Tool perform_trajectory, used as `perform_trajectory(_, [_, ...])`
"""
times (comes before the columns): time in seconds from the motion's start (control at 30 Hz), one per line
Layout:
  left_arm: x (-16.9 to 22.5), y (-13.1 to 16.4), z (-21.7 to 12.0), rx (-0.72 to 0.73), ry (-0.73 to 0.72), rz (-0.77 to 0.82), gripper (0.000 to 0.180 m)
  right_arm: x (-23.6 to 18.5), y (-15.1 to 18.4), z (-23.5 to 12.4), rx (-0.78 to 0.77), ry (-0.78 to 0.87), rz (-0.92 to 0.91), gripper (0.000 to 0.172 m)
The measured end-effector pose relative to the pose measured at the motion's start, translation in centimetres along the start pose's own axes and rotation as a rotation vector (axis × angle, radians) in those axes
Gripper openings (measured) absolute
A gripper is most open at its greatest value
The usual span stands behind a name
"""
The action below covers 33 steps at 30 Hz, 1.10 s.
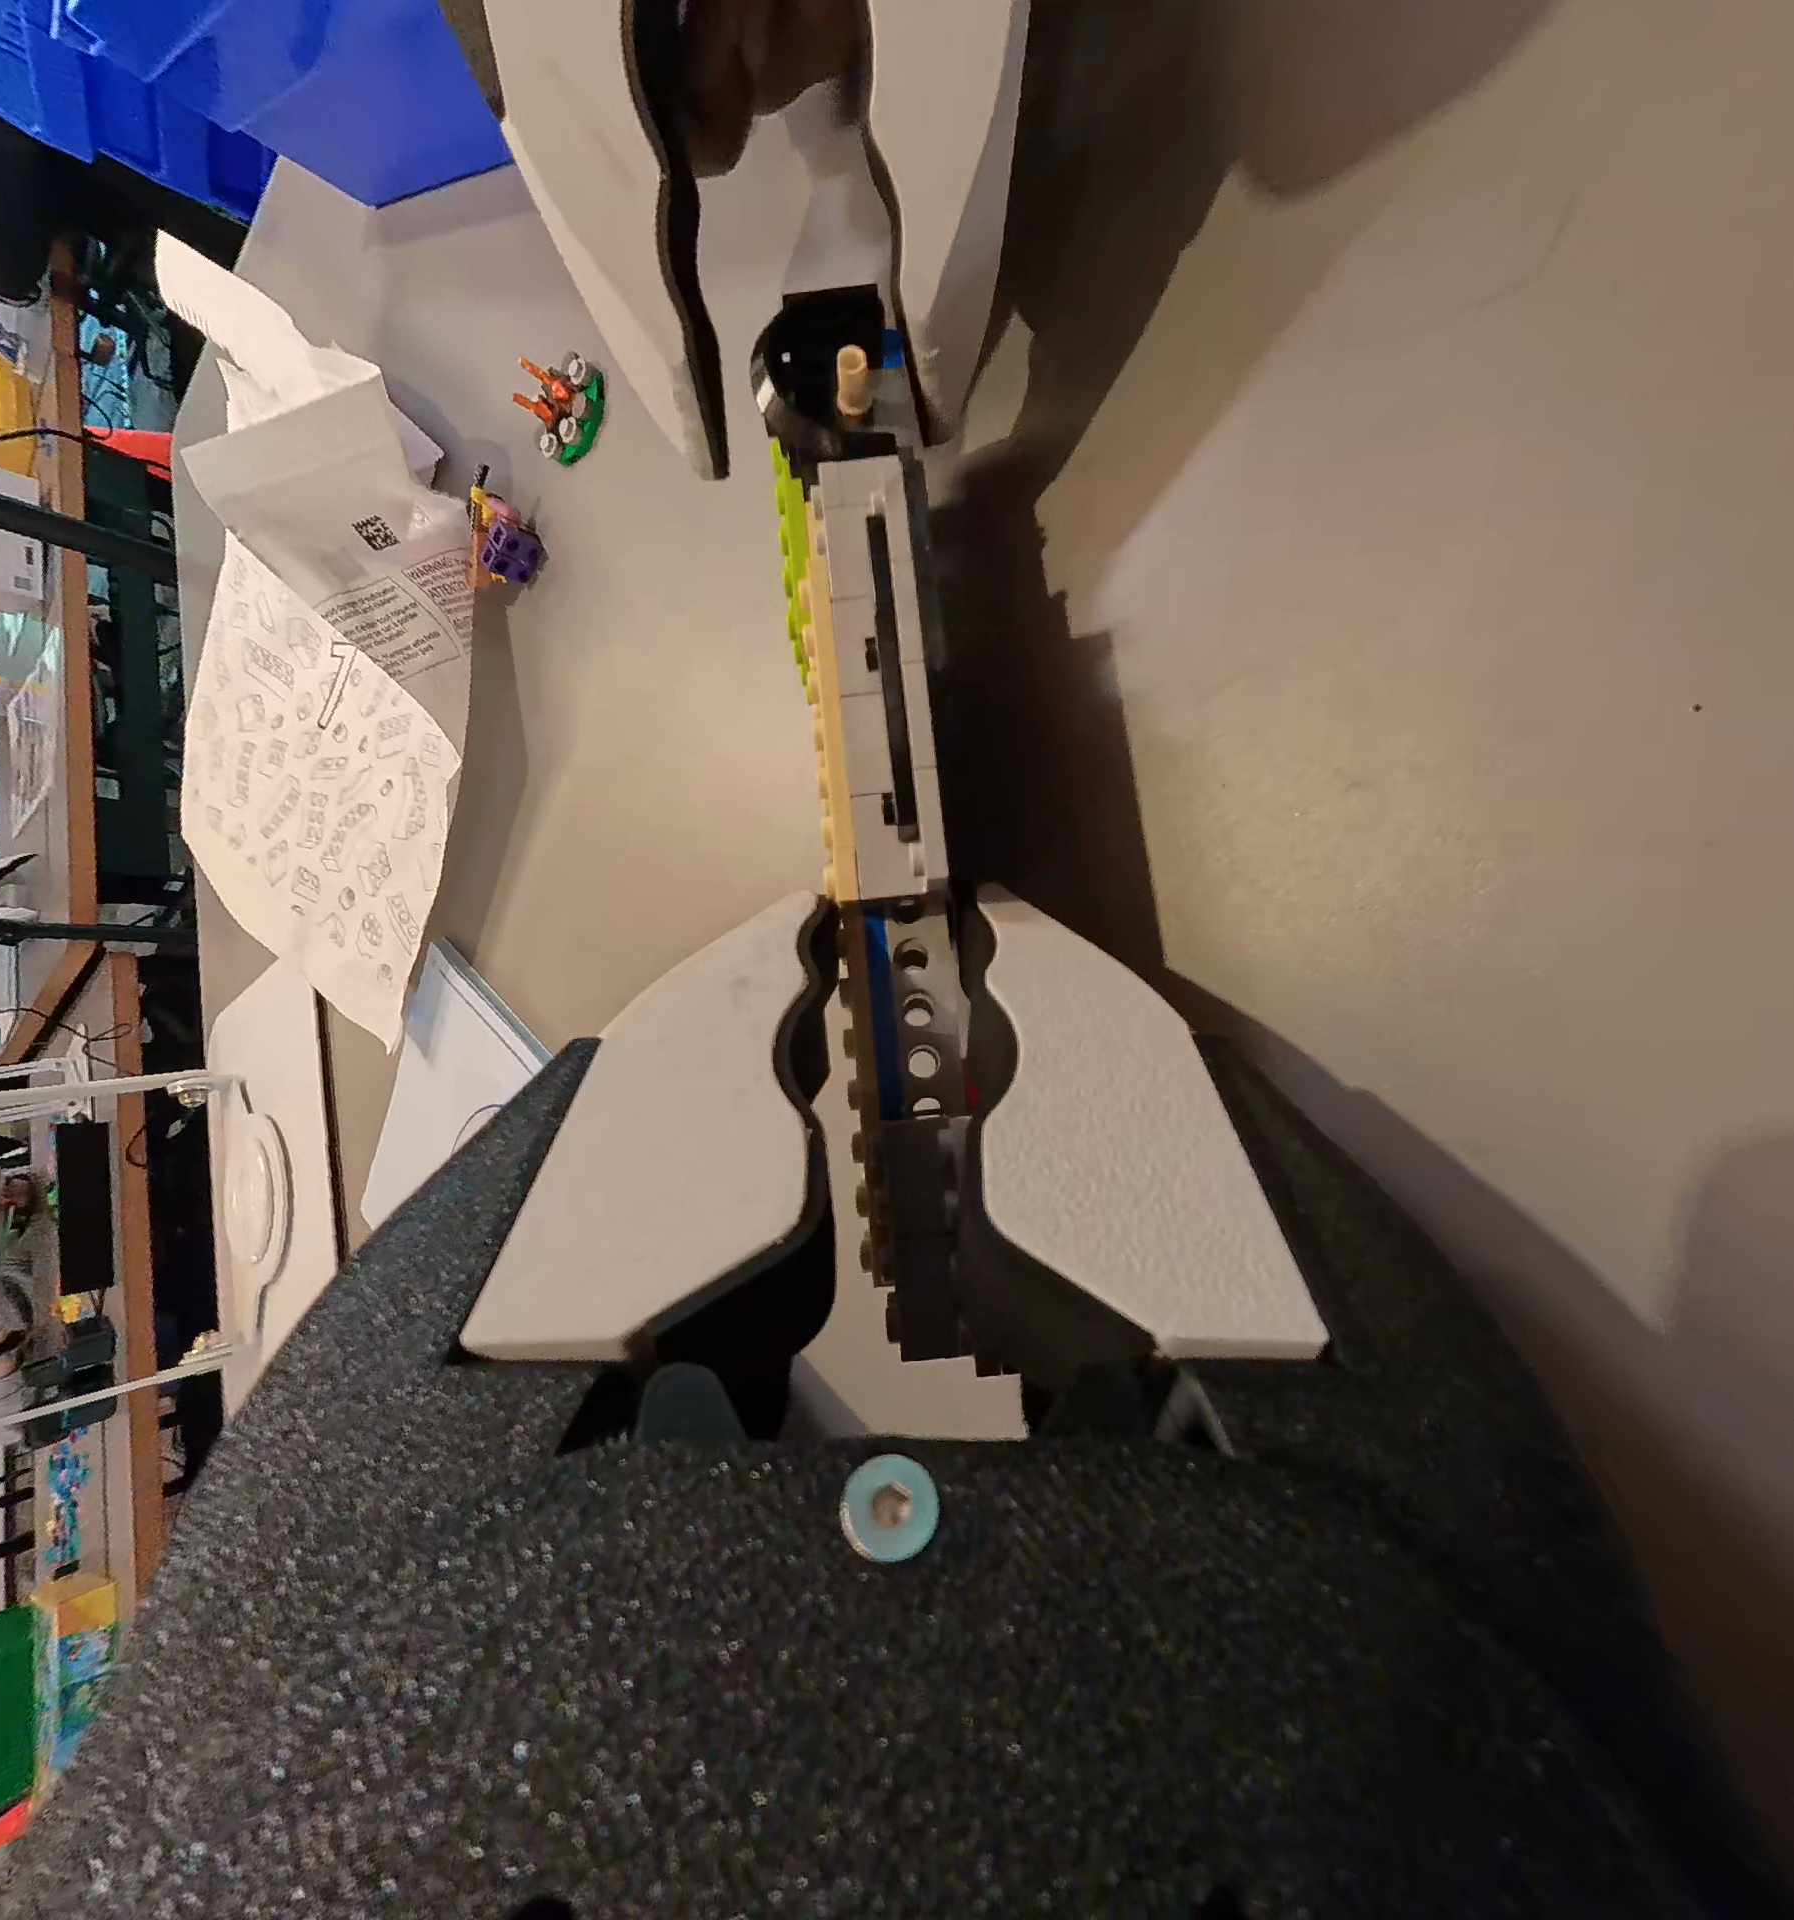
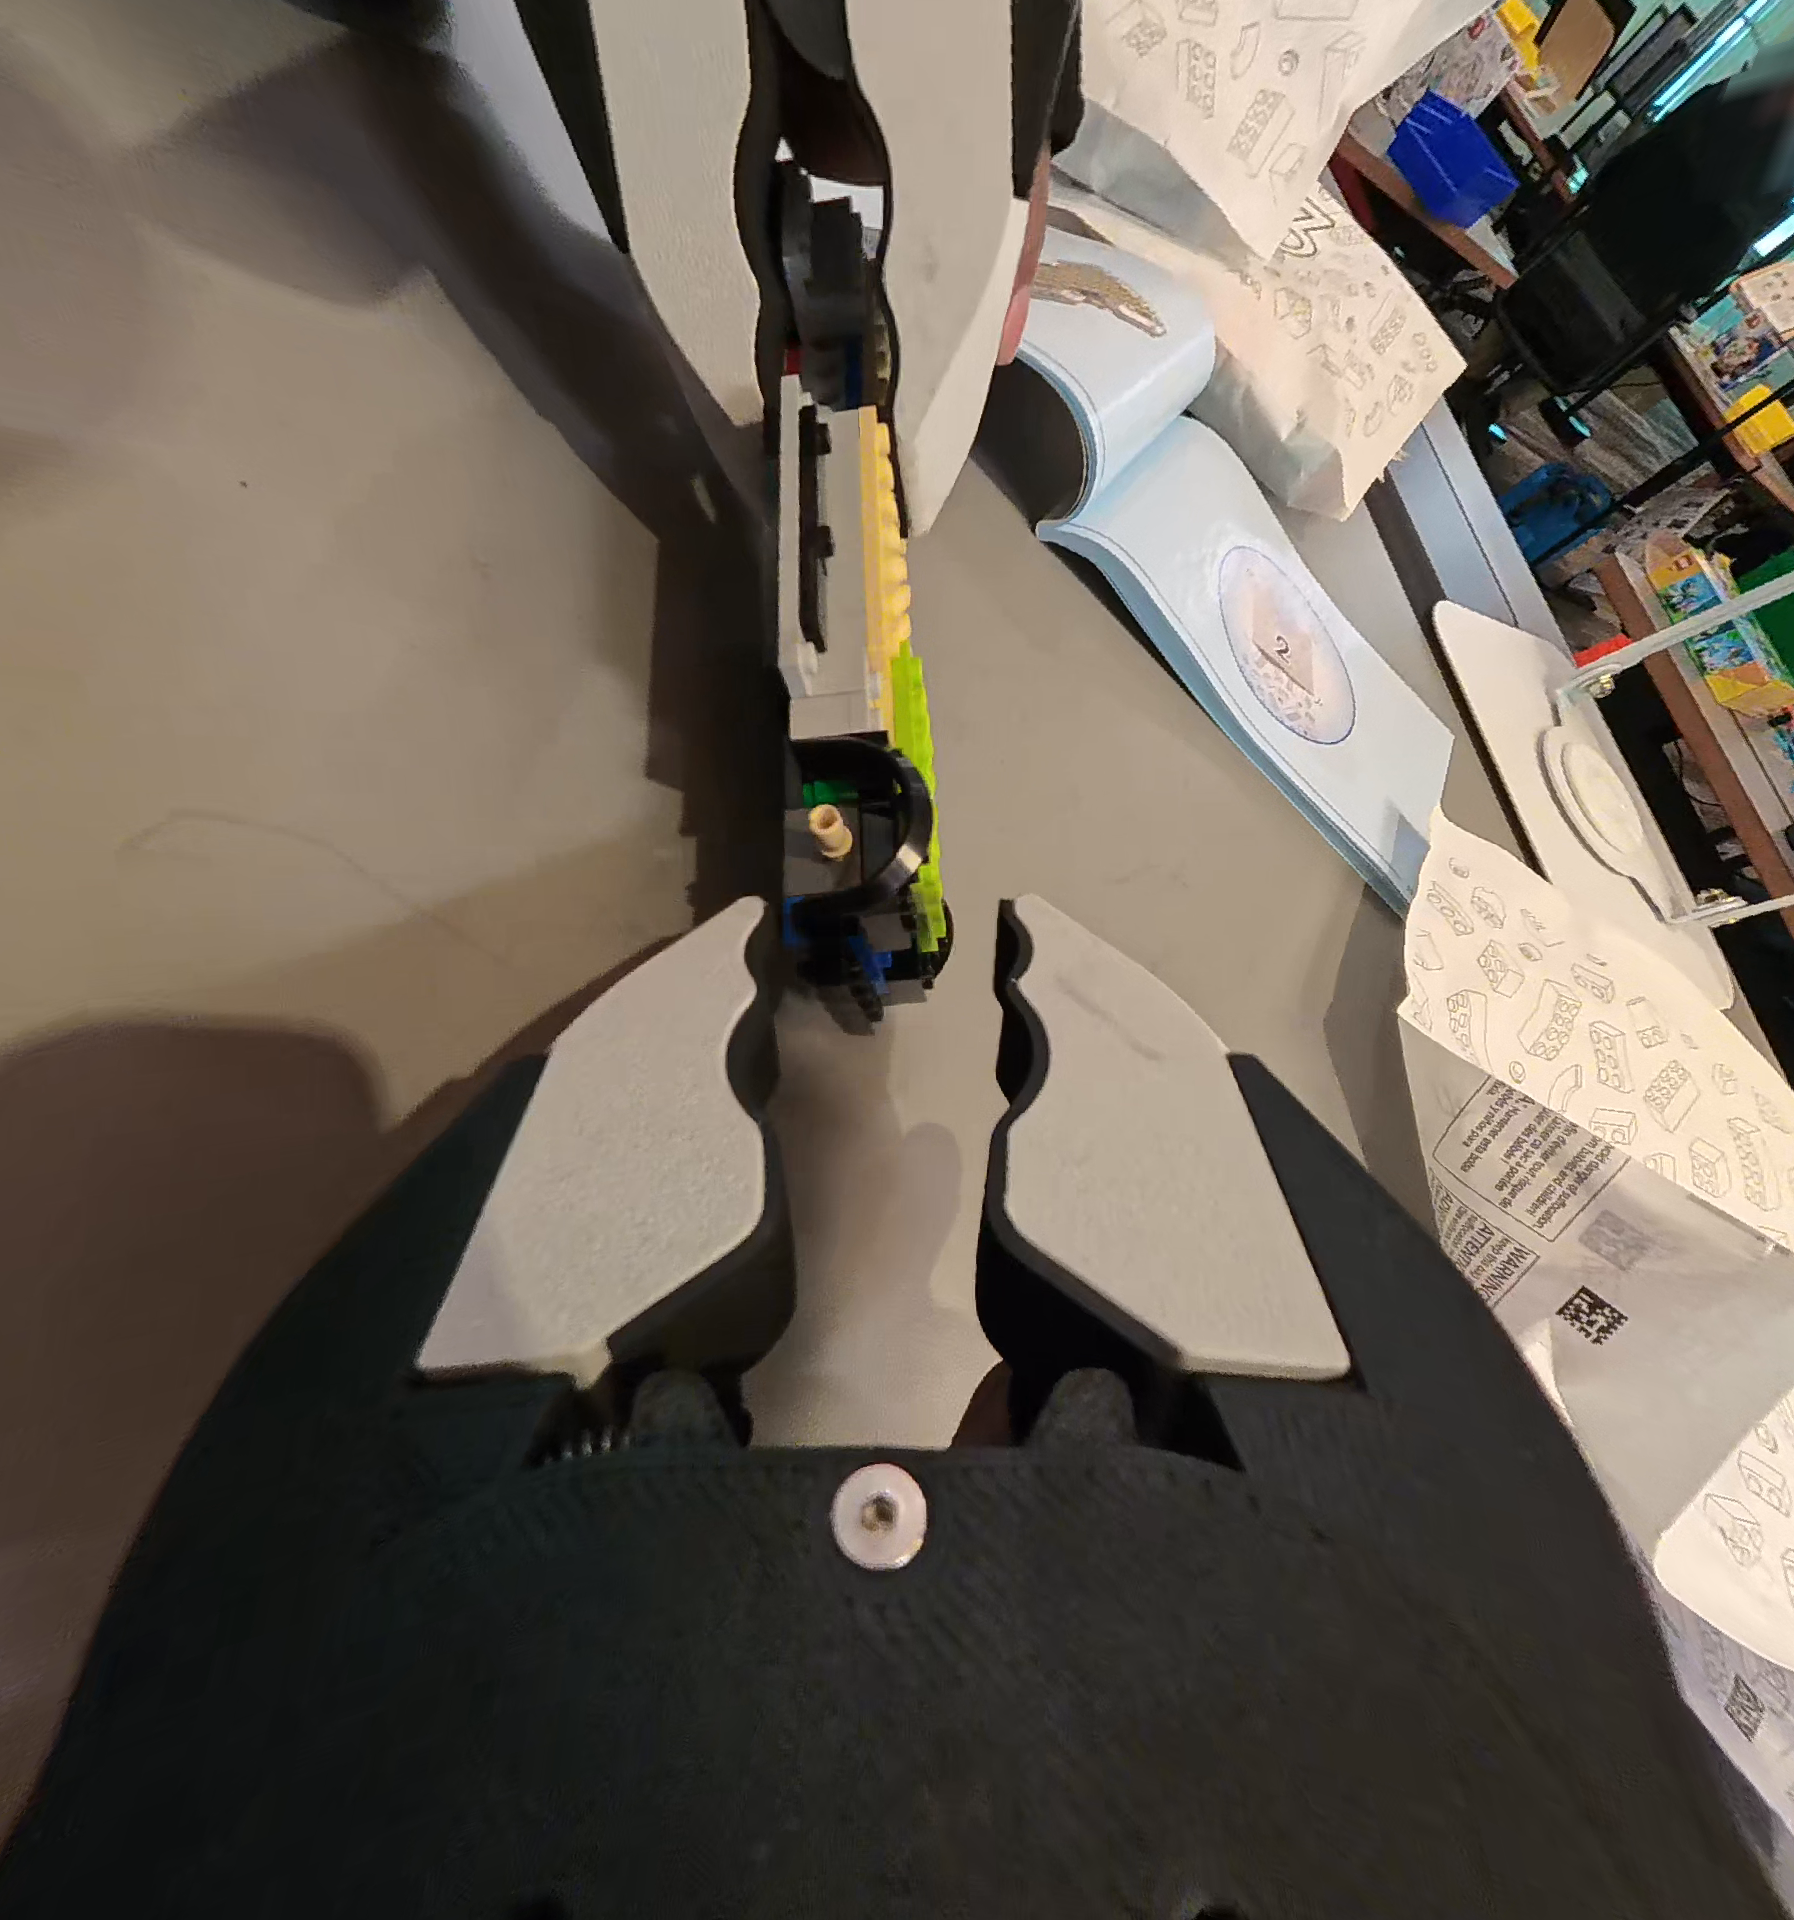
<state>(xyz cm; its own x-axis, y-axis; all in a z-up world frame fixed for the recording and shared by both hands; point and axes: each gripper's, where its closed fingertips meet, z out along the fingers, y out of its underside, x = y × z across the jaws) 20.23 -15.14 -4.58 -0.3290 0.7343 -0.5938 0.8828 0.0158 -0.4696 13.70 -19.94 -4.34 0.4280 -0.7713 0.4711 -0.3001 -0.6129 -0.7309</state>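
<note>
Now the left hand-held gripper [image 1: 893, 914] clamps one end of the brick model [image 1: 877, 665]; the right hand-held gripper [image 2: 882, 914] stands apart around its other end, not gripping.

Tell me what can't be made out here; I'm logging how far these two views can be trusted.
- Brick model: its near end, left wrist view, is hidden between the left gripper fingers.
- Its underside: faces away in both views.
- Right gripper: whether its left pad touches the model is unclear.
- Shelves: too small and blurred.
</note>
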Motion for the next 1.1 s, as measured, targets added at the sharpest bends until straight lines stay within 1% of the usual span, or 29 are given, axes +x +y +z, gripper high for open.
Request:
perform_trajectory(0.03, [-0.1, 0.0, 0.0, -0.002, -0.007, 0.007, 0.022, 0.1, 0.0, 0.0, -0.001, 0.003, 0.001, 0.039])
perform_trajectory(0.23, [-0.4, 0.0, 0.1, -0.018, -0.055, 0.061, 0.022, -0.1, -0.1, 0.0, 0.002, -0.006, 0.003, 0.039])
perform_trajectory(0.47, [-0.4, -0.2, 0.1, -0.011, -0.06, 0.075, 0.022, -0.4, -0.1, 0.2, 0.003, -0.024, 0.027, 0.039])
perform_trajectory(0.67, [-0.4, -0.2, 0.2, -0.011, -0.065, 0.081, 0.022, -0.1, -0.1, 0.2, 0.001, -0.005, 0.027, 0.038])
perform_trajectory(0.9, [-0.6, -0.1, 0.2, -0.028, -0.087, 0.108, 0.022, -0.3, -0.7, 0.0, 0.032, -0.006, 0.016, 0.035])
perform_trajectory(1.1, [-0.8, 0.0, 0.3, -0.056, -0.123, 0.159, 0.022, -0.5, -1.0, -0.1, 0.042, -0.025, 0.053, 0.031])
